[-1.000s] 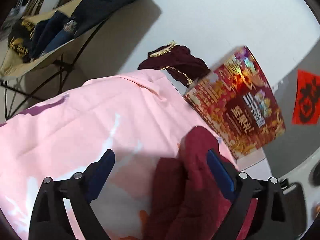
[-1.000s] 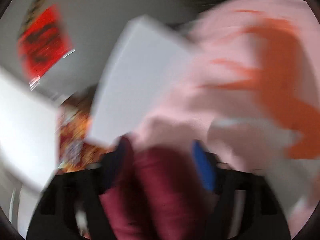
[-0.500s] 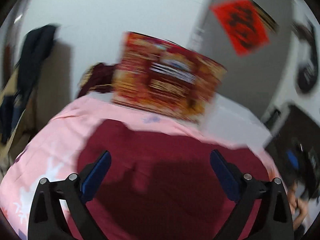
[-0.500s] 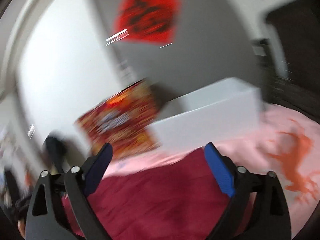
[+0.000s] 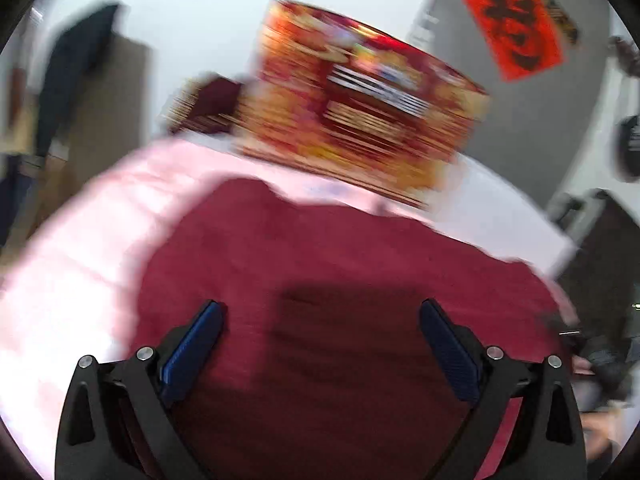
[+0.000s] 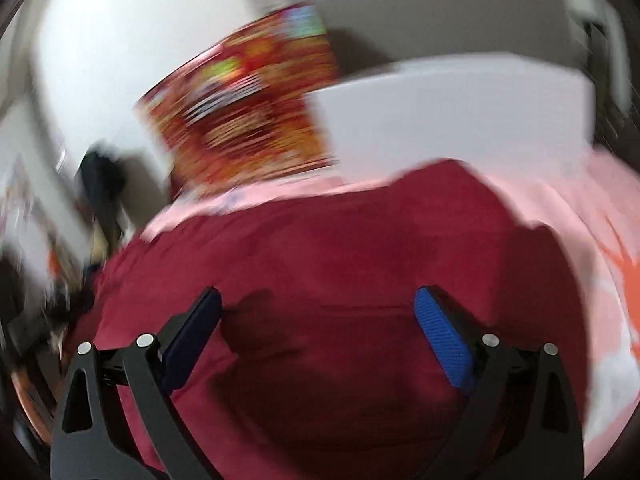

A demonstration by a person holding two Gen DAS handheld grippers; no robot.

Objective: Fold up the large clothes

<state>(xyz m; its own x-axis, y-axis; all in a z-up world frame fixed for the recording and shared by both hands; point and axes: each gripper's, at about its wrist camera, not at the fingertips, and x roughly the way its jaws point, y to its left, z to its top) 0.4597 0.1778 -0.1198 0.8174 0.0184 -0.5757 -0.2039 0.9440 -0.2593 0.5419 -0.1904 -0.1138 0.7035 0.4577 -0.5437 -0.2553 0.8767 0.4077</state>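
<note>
A dark red garment [image 5: 320, 264] lies spread over a pink sheet [image 5: 80, 248]; both views are motion-blurred. My left gripper [image 5: 320, 340] hangs over its near part, open, with nothing between the blue pads [image 5: 192, 352]. In the right wrist view the same dark red garment [image 6: 320, 256] fills the middle. My right gripper [image 6: 318, 332] is open above it, and its blue pads [image 6: 444, 340] hold nothing.
A red and gold printed box [image 5: 360, 108] stands at the far edge of the pink sheet, beside a white box [image 6: 452, 108]. Another dark red cloth with gold trim [image 5: 208, 104] lies behind. A red paper sign [image 5: 516, 20] hangs on the grey wall. Dark clothes [image 5: 68, 92] hang at far left.
A second ago the garment was bunched between the fingers of both grippers. It now lies spread flat, both grippers are open above it, and both cameras have swung toward the far wall.
</note>
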